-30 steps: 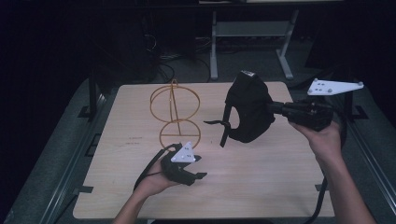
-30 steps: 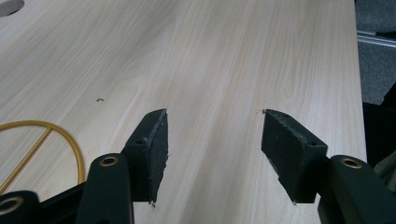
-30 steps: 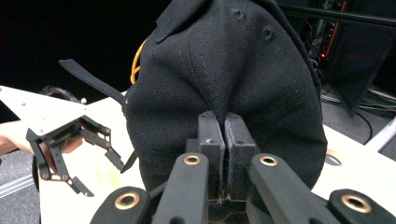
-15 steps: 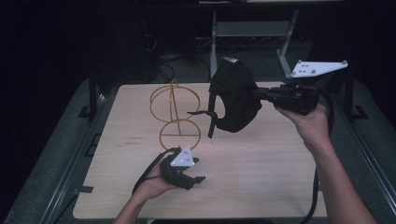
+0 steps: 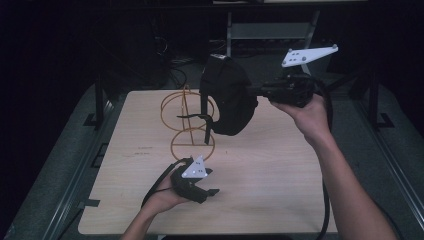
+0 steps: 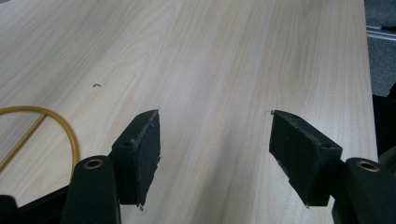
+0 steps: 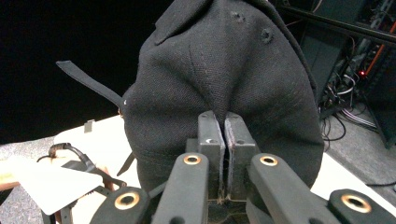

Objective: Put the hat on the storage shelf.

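A black cap (image 5: 227, 95) hangs in the air over the back of the wooden table (image 5: 280, 165), its strap dangling in front of a gold wire stand (image 5: 186, 120). My right gripper (image 5: 256, 91) is shut on the cap's fabric; in the right gripper view the pads (image 7: 225, 126) pinch a fold of the cap (image 7: 224, 70). My left gripper (image 5: 211, 181) rests low on the table in front of the stand. Its jaws have just been opening and stand apart (image 6: 215, 140) with only bare wood between them. The stand's base ring (image 6: 70, 135) lies left of them.
The stand rises from a round base ring in the table's middle left. Dark floor, cables and a metal frame (image 5: 270, 30) lie beyond the far edge. The left gripper's white plate (image 7: 51, 184) appears low in the right gripper view.
My right gripper has carried the cap up and to the left, so it now hangs beside the wire stand's top. The left hand has stayed in place.
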`<action>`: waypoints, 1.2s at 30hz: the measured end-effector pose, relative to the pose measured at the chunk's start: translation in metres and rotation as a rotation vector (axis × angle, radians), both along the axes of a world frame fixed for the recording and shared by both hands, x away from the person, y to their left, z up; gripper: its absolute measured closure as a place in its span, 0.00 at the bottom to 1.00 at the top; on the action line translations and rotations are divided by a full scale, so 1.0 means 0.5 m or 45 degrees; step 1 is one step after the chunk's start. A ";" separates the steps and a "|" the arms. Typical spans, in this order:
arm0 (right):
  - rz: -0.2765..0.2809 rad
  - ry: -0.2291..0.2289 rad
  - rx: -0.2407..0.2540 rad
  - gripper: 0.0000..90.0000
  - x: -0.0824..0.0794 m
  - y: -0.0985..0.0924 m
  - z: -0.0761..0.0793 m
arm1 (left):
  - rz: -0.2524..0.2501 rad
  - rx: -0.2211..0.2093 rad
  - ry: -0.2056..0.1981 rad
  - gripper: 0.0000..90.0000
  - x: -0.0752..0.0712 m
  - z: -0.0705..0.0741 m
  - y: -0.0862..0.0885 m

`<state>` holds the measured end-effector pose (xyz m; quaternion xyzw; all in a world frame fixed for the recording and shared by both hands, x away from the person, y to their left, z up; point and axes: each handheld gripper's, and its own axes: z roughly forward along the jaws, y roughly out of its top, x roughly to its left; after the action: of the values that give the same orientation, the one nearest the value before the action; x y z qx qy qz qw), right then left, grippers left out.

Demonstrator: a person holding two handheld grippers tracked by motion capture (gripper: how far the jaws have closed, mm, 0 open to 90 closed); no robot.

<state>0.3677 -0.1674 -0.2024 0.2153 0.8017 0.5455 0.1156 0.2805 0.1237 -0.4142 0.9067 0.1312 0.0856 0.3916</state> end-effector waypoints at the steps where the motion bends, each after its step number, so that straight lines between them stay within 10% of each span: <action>1: 0.006 0.001 -0.001 0.97 0.003 0.006 0.003 | 0.000 0.003 0.001 0.37 0.000 0.000 0.001; 36: 0.159 0.068 -0.070 0.97 0.126 0.204 0.033 | 0.012 -0.015 -0.006 0.37 0.010 0.003 0.013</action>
<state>0.4307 -0.0655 -0.1858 0.1763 0.8311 0.5233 0.0657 0.2854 0.1301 -0.4125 0.9035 0.1352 0.0887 0.3970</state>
